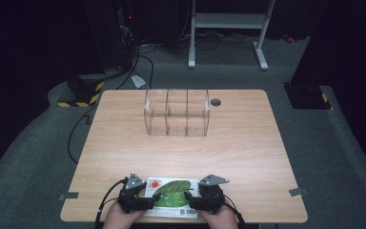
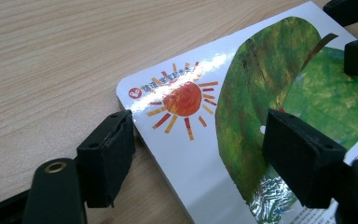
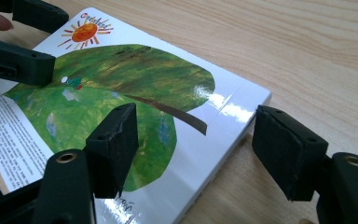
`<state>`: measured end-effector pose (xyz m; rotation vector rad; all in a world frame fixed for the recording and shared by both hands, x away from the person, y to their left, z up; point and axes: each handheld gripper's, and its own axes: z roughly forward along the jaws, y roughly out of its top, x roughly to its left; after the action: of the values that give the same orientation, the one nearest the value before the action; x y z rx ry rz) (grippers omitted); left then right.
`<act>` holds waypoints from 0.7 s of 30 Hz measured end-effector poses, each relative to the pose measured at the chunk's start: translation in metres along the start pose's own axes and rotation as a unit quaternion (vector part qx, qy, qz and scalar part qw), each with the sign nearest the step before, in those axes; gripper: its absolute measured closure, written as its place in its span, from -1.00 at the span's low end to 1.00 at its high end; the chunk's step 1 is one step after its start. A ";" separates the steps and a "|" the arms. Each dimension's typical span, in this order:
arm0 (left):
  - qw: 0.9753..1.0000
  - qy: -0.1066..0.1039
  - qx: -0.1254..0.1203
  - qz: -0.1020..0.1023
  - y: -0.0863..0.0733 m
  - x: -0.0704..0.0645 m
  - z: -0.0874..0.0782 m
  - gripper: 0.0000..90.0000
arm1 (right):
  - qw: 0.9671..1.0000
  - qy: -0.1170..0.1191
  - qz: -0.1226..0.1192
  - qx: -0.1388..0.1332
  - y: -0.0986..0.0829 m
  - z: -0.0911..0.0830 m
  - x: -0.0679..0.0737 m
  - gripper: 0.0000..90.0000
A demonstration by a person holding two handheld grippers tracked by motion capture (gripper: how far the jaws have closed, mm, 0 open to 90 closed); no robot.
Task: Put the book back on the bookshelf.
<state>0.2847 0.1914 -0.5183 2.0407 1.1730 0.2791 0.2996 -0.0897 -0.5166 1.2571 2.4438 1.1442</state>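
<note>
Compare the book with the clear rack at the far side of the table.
The book lies flat at the near edge, between both open claws; the clear rack stands upright farther back, apart from them. The book is opaque, printed with a green leaf and an orange sun; the rack is see-through and split into three compartments. The book is low; the rack is taller. Both rest on the wooden table.

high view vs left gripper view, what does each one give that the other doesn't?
High view alone: the clear plastic three-compartment organiser at the table's far side, the dark round grommet hole, both hands, the grey floor. Left gripper view alone: the orange sun picture in detail, and the left gripper with jaws open astride the book's corner. Both: the white picture book with a green leaf lying flat on the light wooden table.
</note>
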 end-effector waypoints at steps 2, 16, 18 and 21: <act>1.000 0.000 -0.001 0.001 0.000 0.001 0.000 -0.39 | 1.000 -0.002 -0.002 -0.002 0.000 0.000 0.000 -0.30; 0.999 0.004 -0.029 -0.015 0.001 0.001 0.007 -0.25 | 0.999 -0.035 -0.009 -0.013 0.006 0.002 -0.004 -0.22; 0.999 0.005 -0.034 -0.018 0.003 0.002 0.009 -0.22 | 0.999 -0.039 -0.010 -0.017 0.007 0.004 -0.007 -0.22; 0.999 0.006 -0.041 -0.024 0.006 0.002 0.014 -0.18 | 0.999 -0.044 -0.002 -0.018 0.010 0.006 -0.013 -0.22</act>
<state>0.2971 0.1841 -0.5240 1.9399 1.1982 0.3117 0.3167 -0.0924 -0.5156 1.2645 2.3514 1.1018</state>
